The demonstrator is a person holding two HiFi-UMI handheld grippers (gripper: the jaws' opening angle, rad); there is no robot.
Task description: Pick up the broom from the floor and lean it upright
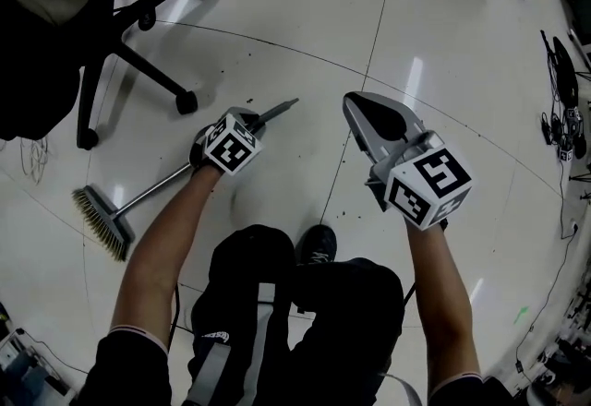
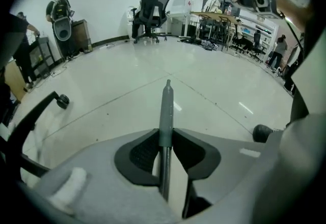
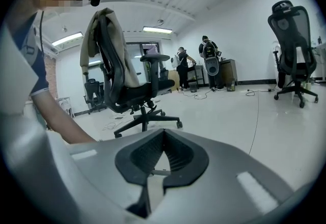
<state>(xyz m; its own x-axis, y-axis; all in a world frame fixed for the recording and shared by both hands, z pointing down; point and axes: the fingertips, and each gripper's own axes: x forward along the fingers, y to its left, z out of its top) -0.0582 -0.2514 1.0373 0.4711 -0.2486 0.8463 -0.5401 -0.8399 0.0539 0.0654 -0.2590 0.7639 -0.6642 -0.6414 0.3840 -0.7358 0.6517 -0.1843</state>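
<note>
Head view: the left claw (image 1: pixel 247 121) is clamped on the broom (image 1: pixel 152 193) far up its handle, so only the grey grip end sticks out past the jaws toward the far right. The rest of the handle slants back to the near left, where the brush head sits low over the floor (image 1: pixel 305 7); whether its bristles touch the tiles is unclear. A black chair (image 1: pixel 138 30) stands at the far left, its wheeled base near the claw.

In the left gripper view both pads press the handle from either side, and it runs straight up between them.

The right claw (image 1: pixel 355 103) hangs over bare tiles to the right, well apart from the broom. In the right gripper view its jaws meet at the tips with nothing between them.
</note>
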